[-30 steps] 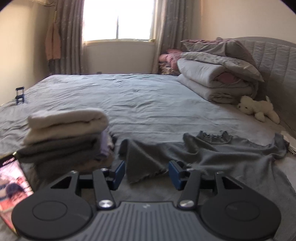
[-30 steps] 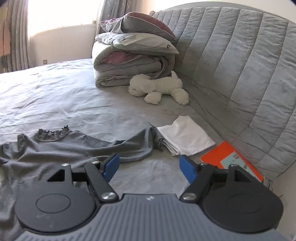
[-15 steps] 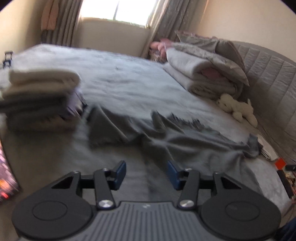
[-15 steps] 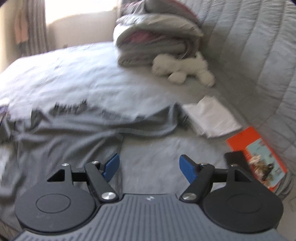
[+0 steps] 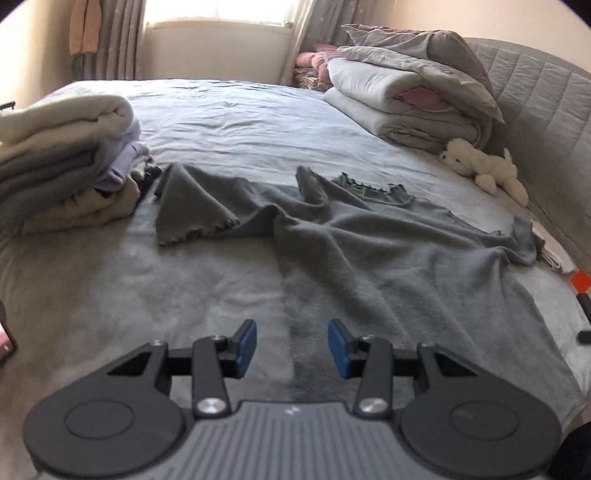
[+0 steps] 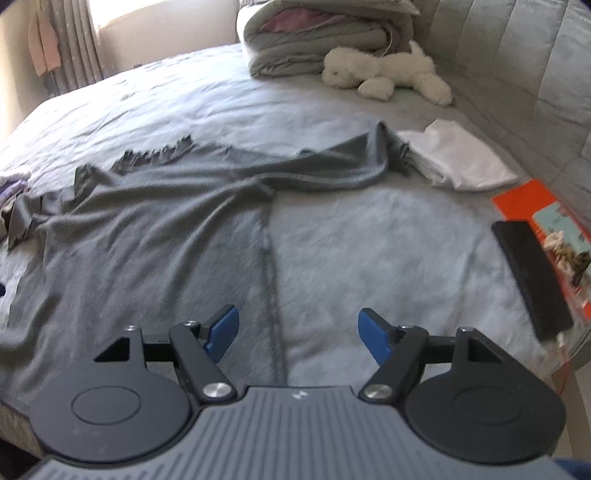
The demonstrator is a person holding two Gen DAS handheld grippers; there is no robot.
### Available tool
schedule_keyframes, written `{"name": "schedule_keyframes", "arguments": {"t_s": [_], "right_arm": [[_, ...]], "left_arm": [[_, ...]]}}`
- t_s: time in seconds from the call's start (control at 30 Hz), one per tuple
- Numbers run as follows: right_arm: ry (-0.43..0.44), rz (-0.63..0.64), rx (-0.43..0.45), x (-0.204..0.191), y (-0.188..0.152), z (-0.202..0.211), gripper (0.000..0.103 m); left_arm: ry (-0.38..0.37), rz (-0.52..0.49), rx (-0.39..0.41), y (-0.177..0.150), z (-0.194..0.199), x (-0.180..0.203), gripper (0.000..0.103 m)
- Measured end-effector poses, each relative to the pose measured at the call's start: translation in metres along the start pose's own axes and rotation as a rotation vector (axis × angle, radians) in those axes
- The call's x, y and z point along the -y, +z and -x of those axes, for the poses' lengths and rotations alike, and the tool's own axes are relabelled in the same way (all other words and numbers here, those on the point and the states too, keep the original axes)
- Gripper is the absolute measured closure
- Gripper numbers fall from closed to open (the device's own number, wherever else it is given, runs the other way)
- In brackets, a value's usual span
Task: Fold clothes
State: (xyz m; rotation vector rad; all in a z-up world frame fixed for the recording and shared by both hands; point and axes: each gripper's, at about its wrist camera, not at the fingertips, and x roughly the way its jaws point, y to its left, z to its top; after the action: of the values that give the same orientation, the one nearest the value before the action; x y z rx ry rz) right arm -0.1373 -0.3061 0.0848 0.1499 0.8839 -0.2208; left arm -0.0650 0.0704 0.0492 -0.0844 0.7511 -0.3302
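1. Nearest, left gripper (image 5: pixel 291 349): blue pads apart, nothing between them. Its jaws have just been closing somewhat. It hangs over the left side edge of the grey top's body, near the hem.
2. Right gripper (image 6: pixel 297 334): blue pads set wide apart, empty, above the top's right side seam, which runs as a dark line between the fingers.
3. Grey long-sleeved top (image 5: pixel 388 251): spread front-up and rumpled across the grey bed sheet (image 5: pixel 229 122). Frilled neckline at the far side; one sleeve with a lettuce-edged cuff lies folded over toward the stack on the left, the other sleeve reaches right to the white cloth.
4. No brand or wording can be read on either gripper; only a small pale mark on each ribbed housing, too small to make out.
5. Left: stack of folded clothes (image 5: pixel 62 162), cream on top, grey, lilac and beige below, just beside the near sleeve.
6. Right edge: black flat device (image 6: pixel 532 273) lying against an orange booklet (image 6: pixel 543 210) with a picture on its cover; any print is illegible.
7. Folded white cloth (image 6: pixel 458 158) touching the far sleeve end.
8. Farther: white plush dog (image 6: pixel 384 72) beside folded quilts (image 5: pixel 410 99), against a quilted grey headboard (image 5: pixel 546 96).
9. Farthest: curtained window (image 5: pixel 218 14), bright.
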Motion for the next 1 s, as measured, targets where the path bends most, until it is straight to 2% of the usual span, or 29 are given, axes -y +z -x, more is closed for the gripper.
{"name": "schedule_keyframes", "arguments": {"t_s": [0.03, 0.07, 0.1, 0.17, 0.2, 0.23, 0.27, 0.3, 0.33, 0.37, 0.5, 0.6, 0.67, 0.73, 0.77, 0.8, 0.87, 0.9, 0.93, 1.0], "right_arm": [[0.012, -0.008, -0.01, -0.002, -0.005, -0.004, 0.029], [0.018, -0.016, -0.022, -0.003, -0.01, -0.008, 0.031], [0.016, -0.02, -0.038, -0.003, -0.016, -0.014, 0.034], [-0.008, -0.024, -0.07, -0.005, -0.028, -0.027, 0.045], [-0.023, -0.024, -0.077, -0.005, -0.034, -0.032, 0.046], [-0.025, -0.018, -0.061, -0.006, -0.038, -0.033, 0.047], [-0.023, -0.013, -0.048, -0.006, -0.039, -0.031, 0.053], [-0.021, -0.007, -0.038, -0.005, -0.041, -0.029, 0.062], [-0.013, -0.01, -0.036, -0.005, -0.04, -0.027, 0.088], [-0.004, -0.014, -0.036, -0.004, -0.039, -0.025, 0.098], [0.032, -0.034, -0.005, 0.002, -0.032, -0.009, 0.098], [0.073, -0.039, 0.008, 0.007, -0.029, 0.003, 0.098], [0.074, -0.045, -0.024, 0.011, -0.035, -0.003, 0.098], [0.072, -0.057, -0.038, 0.014, -0.043, -0.01, 0.097], [0.071, -0.066, -0.031, 0.016, -0.047, -0.013, 0.096], [0.077, -0.095, -0.017, 0.019, -0.049, -0.013, 0.096], [0.093, -0.132, 0.013, 0.023, -0.047, -0.007, 0.071], [0.09, -0.123, 0.031, 0.023, -0.046, -0.002, 0.06], [0.086, -0.111, 0.051, 0.022, -0.046, 0.003, 0.042], [0.082, -0.078, 0.051, 0.02, -0.051, 0.006, 0.039]], "left_arm": [[0.004, -0.003, -0.011, -0.004, -0.002, 0.003, 0.061], [0.018, -0.006, -0.035, -0.009, -0.005, 0.006, 0.069], [0.032, -0.009, -0.059, -0.015, -0.008, 0.009, 0.083], [0.08, -0.015, -0.083, -0.023, -0.014, 0.013, 0.091], [0.091, -0.009, -0.076, -0.023, -0.014, 0.013, 0.095], [0.095, 0.002, -0.072, -0.023, -0.014, 0.013, 0.097], [0.087, 0.023, -0.073, -0.022, -0.013, 0.011, 0.099], [0.077, 0.041, -0.078, -0.022, -0.012, 0.009, 0.1], [0.069, 0.051, -0.085, -0.021, -0.01, 0.007, 0.1], [0.058, 0.06, -0.092, -0.021, -0.006, 0.006, 0.1], [-0.005, 0.078, -0.118, -0.018, 0.019, 0.001, 0.101], [-0.004, 0.047, -0.141, -0.022, 0.033, -0.008, 0.1], [-0.008, 0.002, -0.157, -0.023, 0.031, -0.014, 0.1], [0.02, 0.018, -0.155, -0.022, 0.025, -0.023, 0.097], [0.009, 0.059, -0.155, -0.021, 0.023, -0.029, 0.088], [-0.014, 0.103, -0.163, -0.021, 0.022, -0.034, 0.073], [-0.049, 0.13, -0.163, -0.022, 0.024, -0.034, 0.054], [-0.063, 0.128, -0.159, -0.023, 0.025, -0.031, 0.051], [-0.078, 0.116, -0.159, -0.024, 0.027, -0.026, 0.049], [-0.098, 0.042, -0.188, -0.031, 0.023, -0.005, 0.045]]}}
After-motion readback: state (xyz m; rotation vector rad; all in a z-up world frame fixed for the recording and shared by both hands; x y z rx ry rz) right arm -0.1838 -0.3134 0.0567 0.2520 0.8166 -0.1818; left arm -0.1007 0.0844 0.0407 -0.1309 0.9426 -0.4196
